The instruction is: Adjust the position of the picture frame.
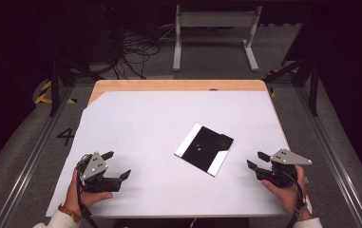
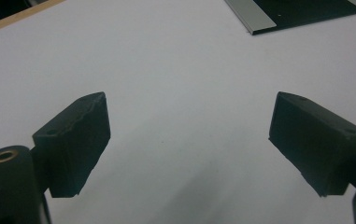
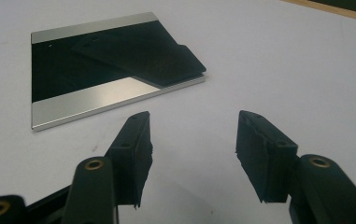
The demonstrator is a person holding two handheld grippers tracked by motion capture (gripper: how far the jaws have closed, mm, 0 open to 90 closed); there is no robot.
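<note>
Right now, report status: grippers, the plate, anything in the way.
Left gripper open, holding nothing. Right gripper open, holding nothing. Black and silver plate flat on the white sheet, between both, untouched. Nothing lies between the grippers and the plate.

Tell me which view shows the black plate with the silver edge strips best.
The right gripper view: the plate lies close, whole, both strips plain. The high view shows it small, mid-table; the left gripper view catches one corner at its top edge.

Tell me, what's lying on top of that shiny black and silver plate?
A flat black sheet lies on the plate, reaching over its far edge. Bare silver strips show on two sides. Whatever is beneath the sheet, or under the plate on the white table cover, is hidden.
</note>
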